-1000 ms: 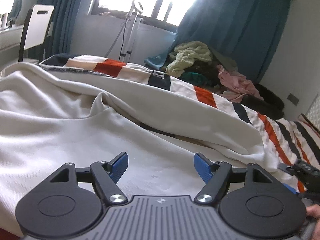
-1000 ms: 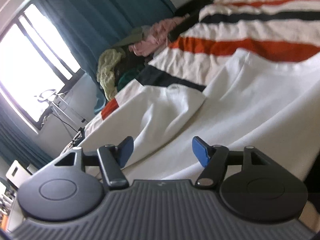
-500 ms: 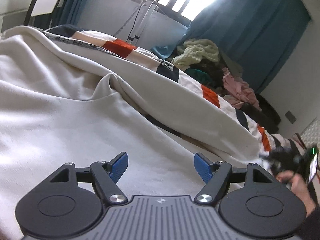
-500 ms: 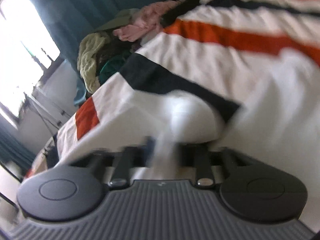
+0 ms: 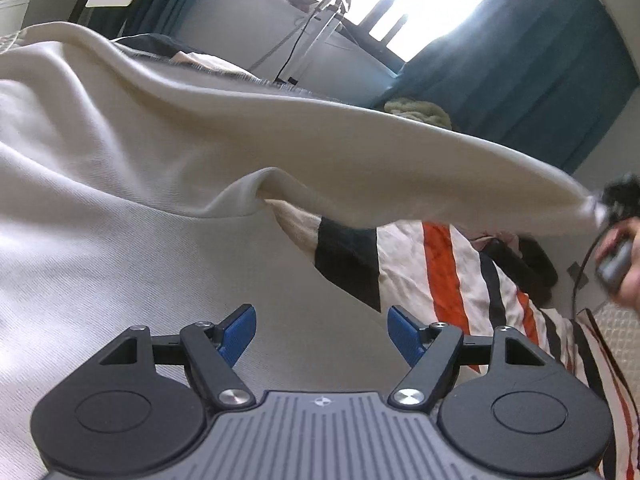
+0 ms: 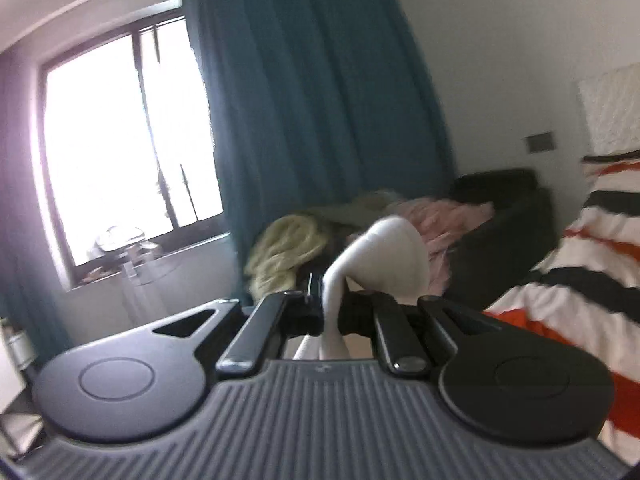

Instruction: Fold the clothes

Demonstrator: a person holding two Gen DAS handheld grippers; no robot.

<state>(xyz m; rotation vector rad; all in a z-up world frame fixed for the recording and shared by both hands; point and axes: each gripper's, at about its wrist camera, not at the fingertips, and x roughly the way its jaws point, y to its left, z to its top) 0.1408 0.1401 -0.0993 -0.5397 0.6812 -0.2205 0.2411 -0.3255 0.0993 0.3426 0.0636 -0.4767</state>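
A: How is the right gripper [image 6: 330,312] seen?

B: Its jaws are clamped on a fold of the cream garment [image 5: 168,168]; white cloth is pinched between them and bulges out past the tips. The jaws have just been closing, with that cloth between them.

A: And the left gripper [image 5: 320,330]?

B: Its blue fingertips [image 5: 239,326] are held well apart over the flat near part of the garment, and nothing is caught between them.

A: Where is the garment found?

B: It is spread over the striped bedspread [image 5: 448,276] (orange, black and white bands). One sleeve is drawn up off the bed and stretched toward the right, where a blurred hand [image 5: 624,264] is glimpsed at the frame's edge. The bedspread is exposed beneath the raised sleeve.

A: What is seen farther off?

B: A pile of clothes [image 6: 288,248] is heaped on the far side, by a teal curtain [image 6: 312,100] and a bright window [image 6: 120,140].
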